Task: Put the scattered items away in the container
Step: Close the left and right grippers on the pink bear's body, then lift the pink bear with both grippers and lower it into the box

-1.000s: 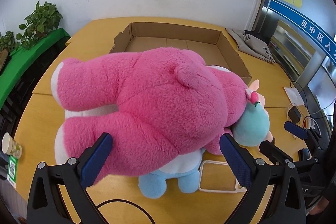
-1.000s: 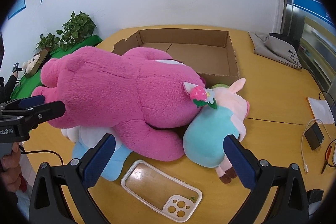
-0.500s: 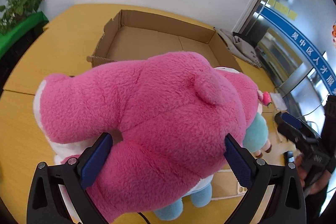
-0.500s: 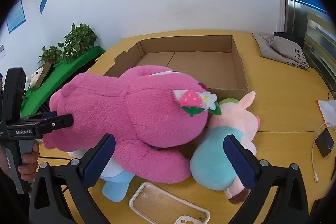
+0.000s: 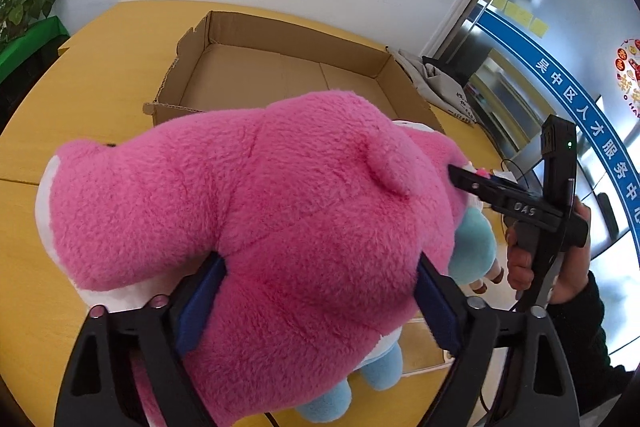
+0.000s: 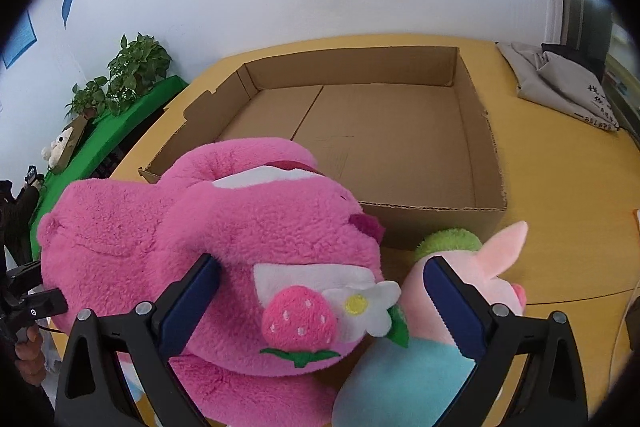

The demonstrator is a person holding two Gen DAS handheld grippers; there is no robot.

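Observation:
A big pink plush bear [image 5: 304, 211] lies on the yellow table in front of the open cardboard box [image 5: 280, 75]. My left gripper [image 5: 318, 307] straddles the bear's rear body; its jaws are closing and both pads sink into the fur. In the right wrist view my right gripper [image 6: 320, 303] straddles the bear's head [image 6: 248, 251] by the strawberry and flower. Its jaws are closing too: the left pad touches the fur, the right pad stands between the flower and a teal-and-pink plush pig [image 6: 496, 267]. A light blue plush [image 5: 376, 371] lies under the bear.
The box [image 6: 380, 131] has nothing in it. A clear phone case [image 5: 424, 351] lies beside the blue plush. A grey cloth bag [image 6: 560, 83] sits at the table's far right. Potted plants [image 6: 132, 75] stand on a green shelf to the left. A hand [image 5: 532, 259] holds the right gripper.
Both grippers have come in over the bear and their jaws have narrowed. The right one moved forward onto the head; the phone case has dropped out of its view.

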